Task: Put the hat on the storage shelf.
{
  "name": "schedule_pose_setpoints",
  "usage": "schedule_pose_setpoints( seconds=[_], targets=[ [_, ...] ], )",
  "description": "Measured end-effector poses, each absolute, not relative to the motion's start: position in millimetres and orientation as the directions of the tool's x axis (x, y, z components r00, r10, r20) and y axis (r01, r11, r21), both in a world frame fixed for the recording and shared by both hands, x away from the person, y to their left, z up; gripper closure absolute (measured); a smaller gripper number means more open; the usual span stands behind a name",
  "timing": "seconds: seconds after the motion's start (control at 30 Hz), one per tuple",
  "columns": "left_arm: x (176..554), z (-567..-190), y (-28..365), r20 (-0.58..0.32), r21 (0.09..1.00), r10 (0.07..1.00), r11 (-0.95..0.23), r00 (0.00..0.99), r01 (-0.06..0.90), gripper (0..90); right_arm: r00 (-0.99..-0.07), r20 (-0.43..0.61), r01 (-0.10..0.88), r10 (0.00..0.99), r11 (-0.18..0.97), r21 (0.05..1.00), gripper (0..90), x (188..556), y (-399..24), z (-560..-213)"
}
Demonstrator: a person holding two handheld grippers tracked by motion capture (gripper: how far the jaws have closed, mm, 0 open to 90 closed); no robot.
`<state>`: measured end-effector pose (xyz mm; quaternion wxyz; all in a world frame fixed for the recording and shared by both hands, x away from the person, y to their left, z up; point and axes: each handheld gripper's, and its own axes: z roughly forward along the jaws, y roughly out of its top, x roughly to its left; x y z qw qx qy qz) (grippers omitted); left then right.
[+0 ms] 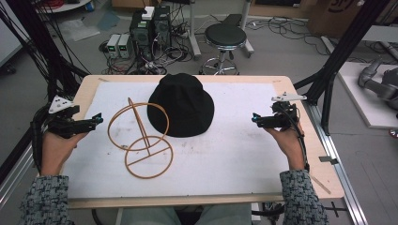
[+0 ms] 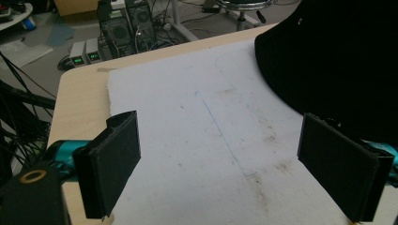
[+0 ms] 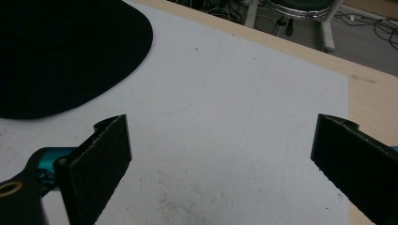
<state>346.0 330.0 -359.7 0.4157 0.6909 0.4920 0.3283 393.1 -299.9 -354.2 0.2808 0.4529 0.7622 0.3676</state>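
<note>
A black bucket hat (image 1: 182,105) lies crown up on the white mat (image 1: 234,154) near the table's middle. Just left of it stands a wooden hat stand (image 1: 141,138) made of rings on a thin rod, its top ring tilted. My left gripper (image 1: 98,119) hovers open at the mat's left edge, pointing toward the stand. My right gripper (image 1: 254,119) hovers open at the right, pointing toward the hat. In the left gripper view the hat (image 2: 338,61) fills the upper right beyond the wide-apart jaws. The hat's brim (image 3: 65,51) lies upper left in the right gripper view.
The wooden table (image 1: 309,140) ends just past the mat on all sides. Beyond the far edge stand a round stool (image 1: 225,37), computer boxes (image 1: 150,28) and tangled cables on the floor. Black frame posts (image 1: 338,61) rise at both sides.
</note>
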Motion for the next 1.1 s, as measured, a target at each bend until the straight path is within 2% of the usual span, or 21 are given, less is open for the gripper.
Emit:
schedule_pose_setpoints(
  seconds=[0.43,0.67,0.9,1.1],
  targets=[
    [348.7,-357.0,329.0,0.055,0.897,0.953,-0.178,0.297,0.405,13.9,-0.439,-0.107,0.482,0.892,0.334,0.810,5.1,389.7,-298.3,-355.9],
    [346.9,-358.2,329.9,0.055,0.895,0.954,-0.177,0.294,0.408,13.9,-0.434,-0.084,0.462,0.897,0.301,0.834,5.1,390.9,-295.4,-353.4],
    [345.3,-361.9,330.1,0.059,0.890,0.953,-0.185,0.297,0.416,14.0,-0.463,-0.061,0.434,0.884,0.287,0.854,5.1,395.0,-282.4,-342.6],
    [342.8,-358.5,337.2,0.053,0.896,0.959,-0.169,0.278,0.411,14.0,-0.502,-0.076,0.424,0.862,0.321,0.847,5.1,405.7,-266.5,-334.6]
  ],
)
